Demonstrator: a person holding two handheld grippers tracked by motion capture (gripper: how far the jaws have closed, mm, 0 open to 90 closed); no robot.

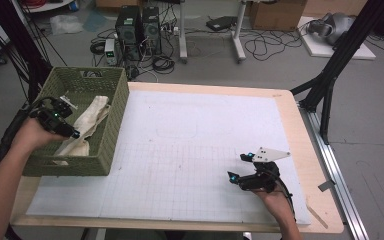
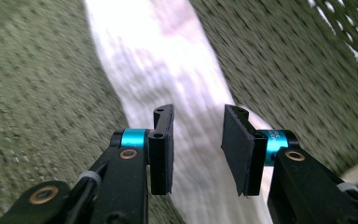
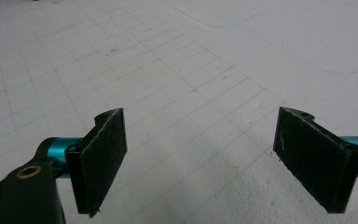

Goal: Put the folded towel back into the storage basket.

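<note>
A green woven basket [image 1: 114, 125] stands at the table's left edge with a cream cloth [image 1: 91, 120] lying crumpled inside it. My left gripper [image 1: 71, 132] hangs over the basket's left half, just above the cloth. In the left gripper view its jaws [image 2: 198, 149] stand apart with nothing pressed between them; the pale cloth [image 2: 163, 70] runs beneath, blurred, across the basket's green weave [image 2: 37, 93]. My right gripper [image 1: 238, 167] rests low over the white gridded mat [image 1: 190, 145] at the front right, wide open [image 3: 200, 158] and holding nothing.
The mat [image 3: 168, 56] covers most of a wooden tabletop [image 1: 305, 150]. Beyond the far edge, two computer towers [image 1: 139, 27], loose cables and table legs [image 1: 240, 35] sit on the floor. Black frame posts [image 1: 330, 75] rise at the right.
</note>
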